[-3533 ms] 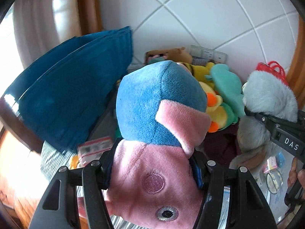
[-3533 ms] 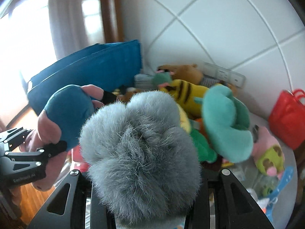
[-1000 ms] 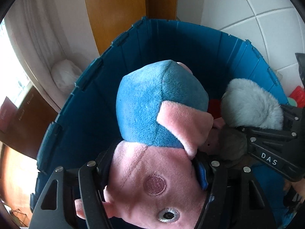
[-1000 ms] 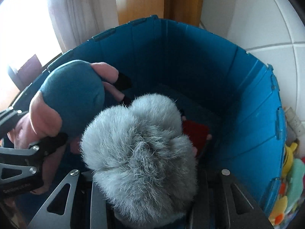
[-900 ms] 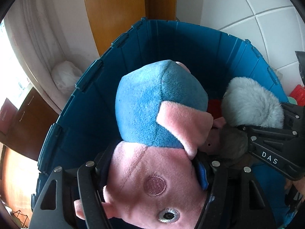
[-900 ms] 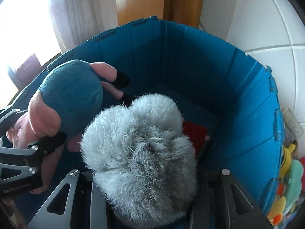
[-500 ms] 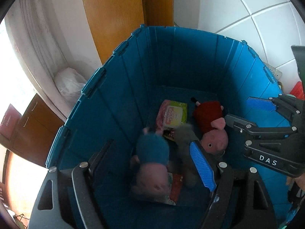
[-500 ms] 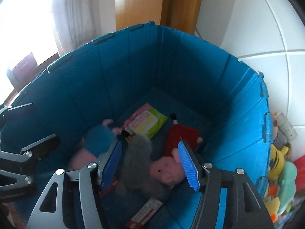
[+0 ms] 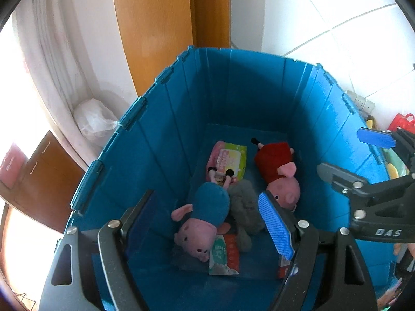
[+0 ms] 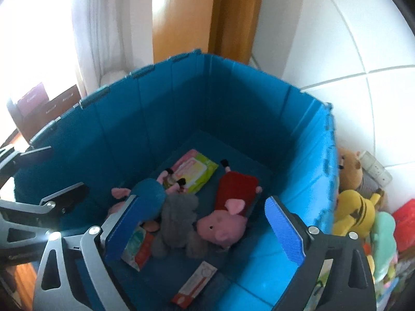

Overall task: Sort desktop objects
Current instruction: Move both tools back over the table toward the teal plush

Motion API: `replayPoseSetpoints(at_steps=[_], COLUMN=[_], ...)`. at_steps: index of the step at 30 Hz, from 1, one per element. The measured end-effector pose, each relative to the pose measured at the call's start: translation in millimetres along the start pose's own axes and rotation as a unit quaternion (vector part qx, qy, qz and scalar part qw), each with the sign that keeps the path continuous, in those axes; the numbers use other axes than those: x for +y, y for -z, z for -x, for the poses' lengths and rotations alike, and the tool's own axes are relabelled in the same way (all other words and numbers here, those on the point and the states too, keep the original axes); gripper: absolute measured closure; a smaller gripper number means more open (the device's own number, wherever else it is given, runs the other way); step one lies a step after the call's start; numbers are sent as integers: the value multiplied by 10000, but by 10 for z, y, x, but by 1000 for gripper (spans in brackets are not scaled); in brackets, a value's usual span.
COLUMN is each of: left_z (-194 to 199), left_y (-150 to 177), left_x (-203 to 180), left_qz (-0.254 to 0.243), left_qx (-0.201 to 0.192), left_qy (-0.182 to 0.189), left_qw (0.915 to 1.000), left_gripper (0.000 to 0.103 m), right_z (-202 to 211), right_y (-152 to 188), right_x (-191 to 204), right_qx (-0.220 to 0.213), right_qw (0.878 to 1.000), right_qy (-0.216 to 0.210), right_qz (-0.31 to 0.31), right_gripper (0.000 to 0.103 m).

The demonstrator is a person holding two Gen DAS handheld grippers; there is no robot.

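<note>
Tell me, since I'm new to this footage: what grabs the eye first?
The tall blue bin fills both views. On its floor lie a blue-bodied pig plush, a grey furry plush beside it and a red-dressed pig plush. Both the left gripper and right gripper hang open above.

Bin (image 9: 160,140) contents, floor level

Three plush toys side by side: pig plush (image 9: 205,215) at left, furry plush (image 9: 243,212) in the middle touching it, second pig plush (image 9: 280,171) at right. Wipes packet (image 9: 228,159) behind them; snack packet (image 9: 223,255) in front, partly under the left pig.
</note>
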State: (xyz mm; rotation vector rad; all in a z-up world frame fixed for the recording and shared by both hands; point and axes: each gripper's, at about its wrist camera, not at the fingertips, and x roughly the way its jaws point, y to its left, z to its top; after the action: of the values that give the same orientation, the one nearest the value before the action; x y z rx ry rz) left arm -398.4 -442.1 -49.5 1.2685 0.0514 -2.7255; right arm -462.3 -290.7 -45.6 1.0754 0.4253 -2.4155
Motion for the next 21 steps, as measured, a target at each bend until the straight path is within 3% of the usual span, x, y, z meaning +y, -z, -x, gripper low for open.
replayPoseSetpoints(at_steps=[6,11,21], left_z=[281,509,934], left_y=[125,271,629], left_x=[-158,-576,-1788], left_qz=[-140,-478,-1025], left_qx=[-401,-632,-811], left_qy=[202,514,1037], left_qw=[9989,9955,9860], left_gripper=[23,23,23], right_z=[620,1153,1731], right_y=[270,683,1803], right_x=[-184,-454,-1443], right_qx=[-568,-993,-901], right_qw=[9975,9907,9759], right_qy=[63,339,893], right_qz=[-418,-871,-1774], right_gripper=[1,1,1])
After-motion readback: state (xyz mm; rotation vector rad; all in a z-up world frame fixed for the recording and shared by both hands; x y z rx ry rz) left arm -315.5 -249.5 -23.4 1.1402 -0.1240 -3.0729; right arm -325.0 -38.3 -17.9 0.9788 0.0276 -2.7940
